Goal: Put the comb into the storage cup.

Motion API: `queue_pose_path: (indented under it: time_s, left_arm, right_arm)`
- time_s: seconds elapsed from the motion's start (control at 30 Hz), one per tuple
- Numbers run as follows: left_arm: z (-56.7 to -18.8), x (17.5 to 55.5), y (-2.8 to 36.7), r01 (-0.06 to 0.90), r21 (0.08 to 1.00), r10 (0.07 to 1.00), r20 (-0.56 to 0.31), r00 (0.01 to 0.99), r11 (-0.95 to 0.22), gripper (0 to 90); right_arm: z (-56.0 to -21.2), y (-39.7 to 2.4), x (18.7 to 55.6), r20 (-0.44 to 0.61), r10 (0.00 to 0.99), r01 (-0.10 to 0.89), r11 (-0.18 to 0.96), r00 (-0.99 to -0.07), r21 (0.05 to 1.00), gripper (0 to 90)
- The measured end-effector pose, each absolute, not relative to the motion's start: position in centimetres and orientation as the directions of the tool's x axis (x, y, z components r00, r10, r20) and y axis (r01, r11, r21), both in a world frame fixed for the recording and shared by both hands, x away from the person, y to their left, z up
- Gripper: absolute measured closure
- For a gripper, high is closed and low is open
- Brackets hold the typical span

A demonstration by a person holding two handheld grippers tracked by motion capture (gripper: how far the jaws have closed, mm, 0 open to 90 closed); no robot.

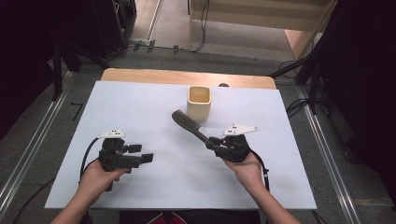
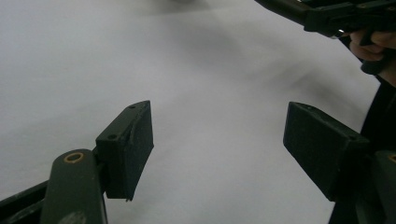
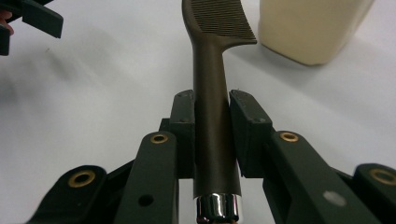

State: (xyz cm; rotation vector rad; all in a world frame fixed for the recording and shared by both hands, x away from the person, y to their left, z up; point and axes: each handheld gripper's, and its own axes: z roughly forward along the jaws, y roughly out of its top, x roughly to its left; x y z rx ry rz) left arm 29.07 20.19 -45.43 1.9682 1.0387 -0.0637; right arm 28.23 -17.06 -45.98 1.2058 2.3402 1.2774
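Right tool (image 1: 215, 142) pinches the light, stiff, slick dark-brown plastic comb (image 1: 189, 125) mid-handle, teeth toward eleven o'clock; left tool (image 1: 140, 154) spread, empty

Lab-like recording space: white-topped table (image 1: 140, 107), floor rails (image 1: 28, 154), loose cables (image 1: 203, 23).

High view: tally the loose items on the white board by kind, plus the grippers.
Comb: 1, dark brown, handle clamped in the right gripper
Cup: 1, cream, upright on the white board
Grippers: 2, the right one and the left gripper, whose jaws stand apart with nothing between them
Total: 4
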Motion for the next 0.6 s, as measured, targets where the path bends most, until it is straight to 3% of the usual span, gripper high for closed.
queue_pose_path:
  time_s: [0.6]
  left_arm:
    - [-44.0, 31.6, 19.7, 0.705, 0.684, 0.667, -0.438, 0.603, -0.189, 25.3]
  right_arm:
    - [-45.7, -11.8, 29.1, 0.16, 0.787, 0.547, 0.252, -0.596, 0.799, 70.1]
